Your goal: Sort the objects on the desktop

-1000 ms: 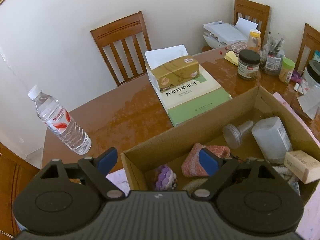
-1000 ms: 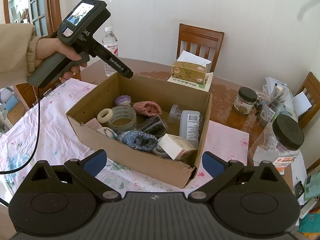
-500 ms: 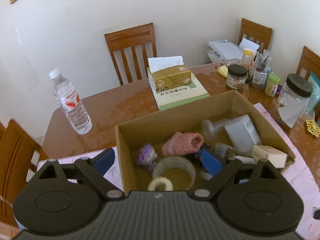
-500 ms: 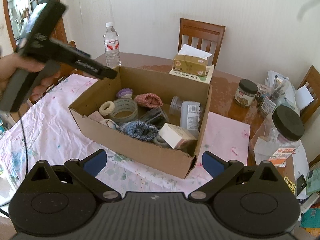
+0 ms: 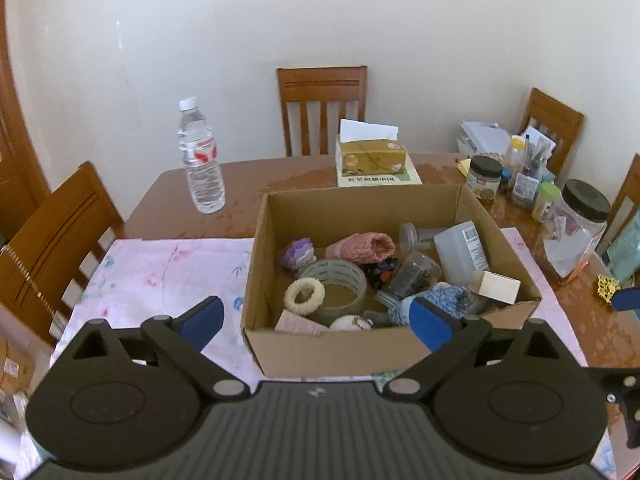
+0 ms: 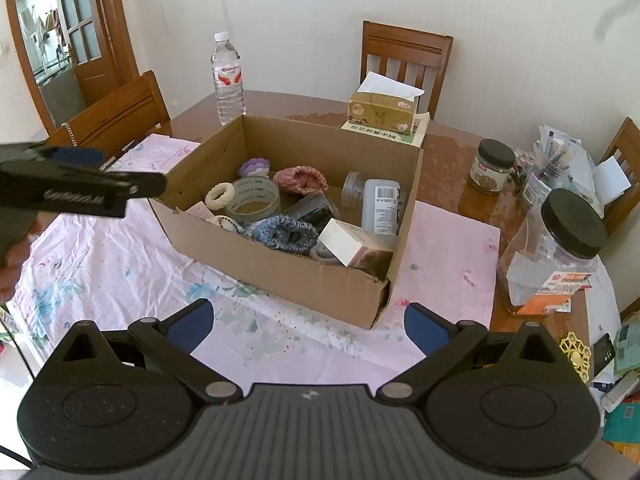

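While both tongs, left (image 5: 316,322) and right (image 6: 306,322), hang spread and empty just short of the cardboard box (image 6: 280,268), its jumble lies inside: tape roll (image 5: 334,280), pink knit piece (image 5: 362,246), blue knit piece (image 6: 282,234), white bottle (image 6: 380,204). That fits either a filled box or one awaiting emptying; the pink cloth (image 6: 100,264) around the box on the surface is bare.
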`<state>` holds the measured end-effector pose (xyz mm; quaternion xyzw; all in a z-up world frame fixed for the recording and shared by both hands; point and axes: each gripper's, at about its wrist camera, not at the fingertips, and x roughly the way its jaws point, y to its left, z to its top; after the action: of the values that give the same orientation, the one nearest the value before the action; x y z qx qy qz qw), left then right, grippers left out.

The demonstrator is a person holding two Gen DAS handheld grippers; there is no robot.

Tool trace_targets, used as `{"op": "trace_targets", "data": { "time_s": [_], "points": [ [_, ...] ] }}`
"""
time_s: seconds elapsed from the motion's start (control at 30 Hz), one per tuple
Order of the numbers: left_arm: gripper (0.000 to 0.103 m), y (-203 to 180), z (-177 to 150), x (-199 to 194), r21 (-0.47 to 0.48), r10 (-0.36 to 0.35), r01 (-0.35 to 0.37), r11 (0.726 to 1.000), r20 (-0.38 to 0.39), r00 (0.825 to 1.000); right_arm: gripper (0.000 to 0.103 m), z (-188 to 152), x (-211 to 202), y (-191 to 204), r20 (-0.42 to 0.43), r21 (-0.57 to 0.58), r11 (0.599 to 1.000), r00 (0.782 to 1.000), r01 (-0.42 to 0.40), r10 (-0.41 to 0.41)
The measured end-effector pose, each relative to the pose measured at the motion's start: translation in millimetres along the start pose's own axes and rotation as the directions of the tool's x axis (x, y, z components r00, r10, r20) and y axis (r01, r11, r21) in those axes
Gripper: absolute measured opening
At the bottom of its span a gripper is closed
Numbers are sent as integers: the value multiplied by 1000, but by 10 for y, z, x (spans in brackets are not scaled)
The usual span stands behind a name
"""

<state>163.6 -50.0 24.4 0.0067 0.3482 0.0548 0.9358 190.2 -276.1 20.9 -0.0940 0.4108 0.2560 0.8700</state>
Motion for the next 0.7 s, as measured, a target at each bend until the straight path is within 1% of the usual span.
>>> {"op": "trace_targets", "data": {
  "time_s": [0.1, 0.27, 0.37, 0.43, 0.7],
  "points": [
    [100, -37, -77, -92, -10, 18, -18, 1000, 3, 1000, 103, -12, -48, 12, 7, 10, 1000, 1000, 5, -5],
    [101, -108, -197, -177, 15, 50, -50, 999, 5, 999, 103, -8, -89, 61, 16, 46, 999, 1000, 23, -24],
    [101, -118, -254, -205, 36, 14, -14, 999, -14, 1000, 103, -11, -92, 99, 12, 75, 996, 999, 37, -38],
    [101, -103, -278, -210, 32, -15, 16, 999, -28, 999, 103, -17, -96, 132, 7, 90, 995, 999, 50, -51],
    [101, 8, -317, -169, -11, -70, 69, 998, -93, 993, 103, -22, -107, 237, -11, 142, 985, 995, 99, -98]
  ]
}}
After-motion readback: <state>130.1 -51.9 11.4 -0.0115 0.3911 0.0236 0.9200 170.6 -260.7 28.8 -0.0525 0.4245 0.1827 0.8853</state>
